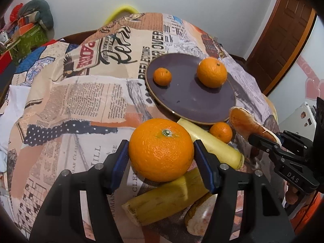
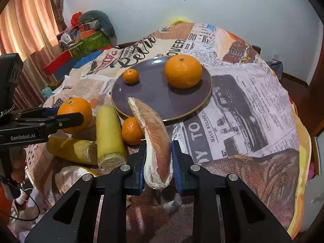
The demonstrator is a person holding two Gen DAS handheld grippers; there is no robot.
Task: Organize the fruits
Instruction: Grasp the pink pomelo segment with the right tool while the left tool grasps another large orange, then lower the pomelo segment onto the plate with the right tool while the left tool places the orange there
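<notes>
A: We are holding the left gripper (image 1: 161, 151) around the big orange (image 1: 161, 149), its blue-padded fingers (image 1: 119, 163) pressing on either side of the fruit, so we are gripping it.

B: And we are clamping the right gripper (image 2: 158, 162) on the pomelo wedge (image 2: 156, 139), with the fingers (image 2: 139, 168) closed tight against its pinkish flesh and white pith. The wedge is standing on edge between them, its tip reaching to the near rim of the purple plate (image 2: 154, 95).

A: From the left wrist view we are seeing that plate (image 1: 190, 99) beyond the orange, carrying a small mandarin (image 1: 162, 76) on its left and a larger orange (image 1: 212, 72) on its right, well apart from each other.

B: We are seeing the same pair from the right: the small mandarin (image 2: 131, 76) and the larger orange (image 2: 183, 71) are both resting on the plate.

A: Another mandarin (image 1: 221, 132) is sitting on the patterned cloth (image 1: 81, 105) covering the desk, just beside the plate's near rim (half tucked behind a pale sugarcane piece (image 1: 212, 143)).

B: We are spotting a second, yellower cane piece (image 2: 73, 148) lying beside the first, close under the held orange.

A: Whether the orange is lifted clear of that cane or touching it, we are not able to tell.

B: A piece of pomelo peel (image 2: 70, 175) is lying at the near edge of the cloth.
</notes>
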